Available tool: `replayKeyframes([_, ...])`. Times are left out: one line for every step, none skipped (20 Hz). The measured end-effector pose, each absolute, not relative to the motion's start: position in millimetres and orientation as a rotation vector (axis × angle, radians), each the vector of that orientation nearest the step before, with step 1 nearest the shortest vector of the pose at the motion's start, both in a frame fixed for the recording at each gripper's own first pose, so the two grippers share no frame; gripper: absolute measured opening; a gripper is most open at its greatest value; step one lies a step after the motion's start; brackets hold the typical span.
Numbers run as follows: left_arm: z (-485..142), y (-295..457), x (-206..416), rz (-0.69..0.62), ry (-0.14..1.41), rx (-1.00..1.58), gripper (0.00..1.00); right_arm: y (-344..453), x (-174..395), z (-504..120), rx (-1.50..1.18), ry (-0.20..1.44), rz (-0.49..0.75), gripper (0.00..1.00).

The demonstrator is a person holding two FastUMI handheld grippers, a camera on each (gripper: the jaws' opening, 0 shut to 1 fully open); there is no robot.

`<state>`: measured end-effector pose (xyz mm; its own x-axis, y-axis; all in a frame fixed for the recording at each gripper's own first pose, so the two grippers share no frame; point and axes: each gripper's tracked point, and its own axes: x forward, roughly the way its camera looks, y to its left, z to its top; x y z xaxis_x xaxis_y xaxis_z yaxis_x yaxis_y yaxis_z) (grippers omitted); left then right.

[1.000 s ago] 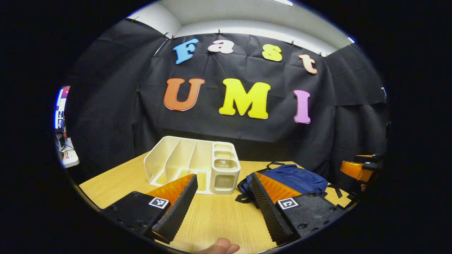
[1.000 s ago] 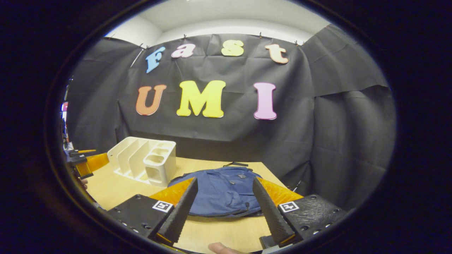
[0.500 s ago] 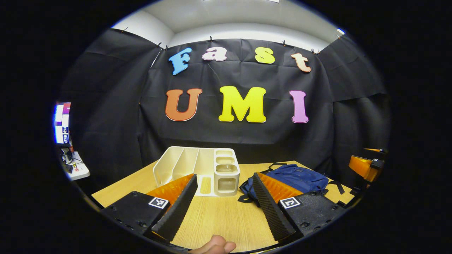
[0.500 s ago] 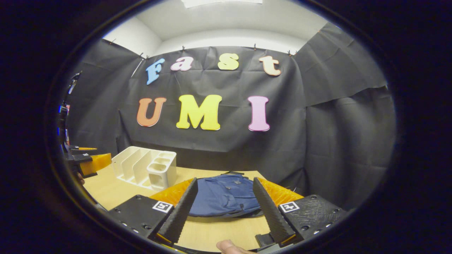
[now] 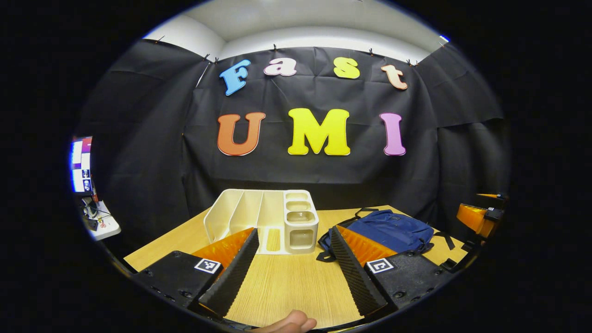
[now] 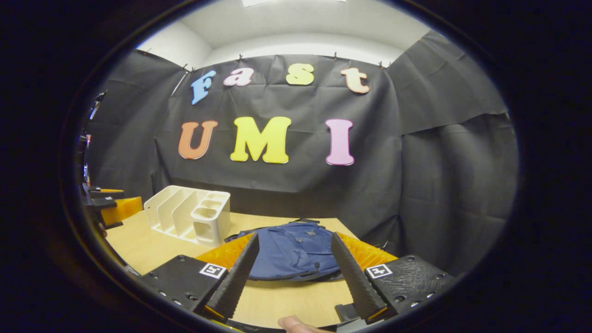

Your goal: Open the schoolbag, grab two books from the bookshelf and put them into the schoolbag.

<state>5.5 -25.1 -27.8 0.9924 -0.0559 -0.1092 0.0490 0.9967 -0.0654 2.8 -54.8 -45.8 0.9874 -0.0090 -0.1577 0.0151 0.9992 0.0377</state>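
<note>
The schoolbag lies flat and zipped on the table, just right of the white bookshelf, whose slots look empty of books as far as I can see. I hold my right gripper above the table's near edge, jaws spread and aimed at the bag, likely to reach its zipper. My left gripper hangs released, facing the shelf.

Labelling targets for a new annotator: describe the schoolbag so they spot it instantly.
Start at the wooden table in front of the black cloth wall. A white rack stands on its left part; the schoolbag lies flat just right of it, straight ahead of the right gripper. It is the only soft, dark blue thing there, with black straps and zips.
</note>
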Motion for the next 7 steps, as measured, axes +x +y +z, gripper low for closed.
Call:
replayKeyframes([-28.3, -25.3, 5.3, -0.055, 0.113, -0.06, 0.98, -57.6, 3.2, -46.1, 0.039, 0.157, -0.02, 0.94])
replayKeyframes([-29.8, -26.2, 5.3, -0.058, 0.114, -0.055, 0.98, -59.5, 3.6, -45.9, 0.037, 0.156, -0.026, 0.94])
replayKeyframes([-29.8, -24.9, 5.5, -0.055, 0.116, -0.05, 0.98, -59.9, 4.0, -46.2, 0.035, 0.155, -0.027, 0.94])
replayKeyframes([-30.6, -23.5, 6.0, -0.051, 0.117, -0.047, 0.98, -60.3, 3.7, -46.6, 0.035, 0.156, -0.027, 0.94])
replayKeyframes([-29.8, -22.9, 6.3, -0.049, 0.117, -0.046, 0.99, -59.5, 3.3, -48.5, 0.036, 0.16, -0.025, 0.94])
replayKeyframes([-30.9, -22.0, 7.0, -0.046, 0.118, -0.048, 0.98, -59.5, 3.3, -49.9, 0.04, 0.163, -0.023, 0.94])
replayKeyframes([-31.9, -21.6, 7.4, -0.045, 0.123, -0.049, 0.98, -59.2, 3.1, -50.6, 0.042, 0.167, -0.021, 0.94])
